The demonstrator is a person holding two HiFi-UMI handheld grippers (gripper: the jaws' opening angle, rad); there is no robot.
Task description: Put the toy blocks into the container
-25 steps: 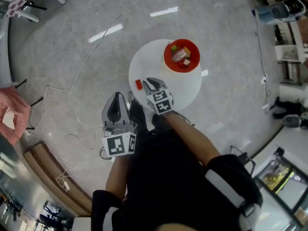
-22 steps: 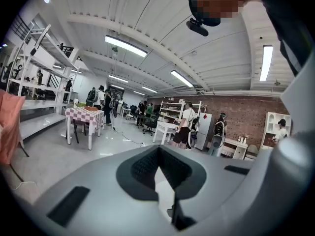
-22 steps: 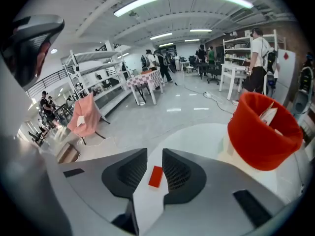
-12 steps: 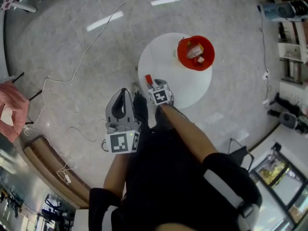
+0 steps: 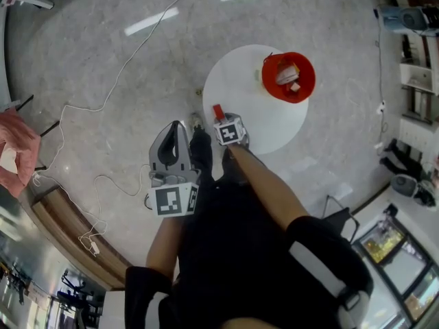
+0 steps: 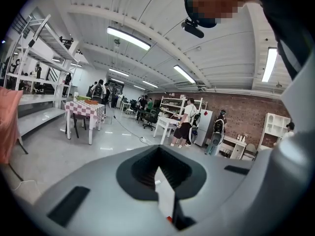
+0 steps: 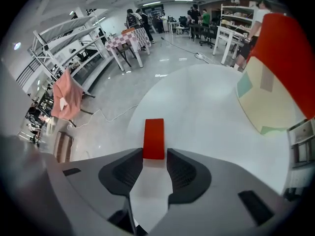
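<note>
A red block (image 5: pixel 218 111) (image 7: pixel 154 138) lies flat on the white round table (image 5: pixel 254 125) (image 7: pixel 206 117) near its front-left edge. My right gripper (image 5: pixel 223 120) (image 7: pixel 154 156) points steeply down over it. Its jaws have just been opening and stand open, with the block's near end level with the fingertips and the pads not pressing on it. The red container (image 5: pixel 304 88) (image 7: pixel 290 48) stands at the table's far right with several blocks inside. My left gripper (image 5: pixel 177 127) (image 6: pixel 157 154) hangs off the table to the left, jaws together and holding nothing.
A thin cable (image 5: pixel 103 112) trails over the grey floor to the left of the table. A pink cloth (image 5: pixel 14 156) hangs at the far left. Shelves and equipment (image 5: pixel 411 81) line the right side. The person's dark clothing fills the lower middle of the head view.
My right gripper has dropped toward the table and tipped down over the red block, so only its marker cube shows. The left gripper shifted slightly. The block has not moved.
</note>
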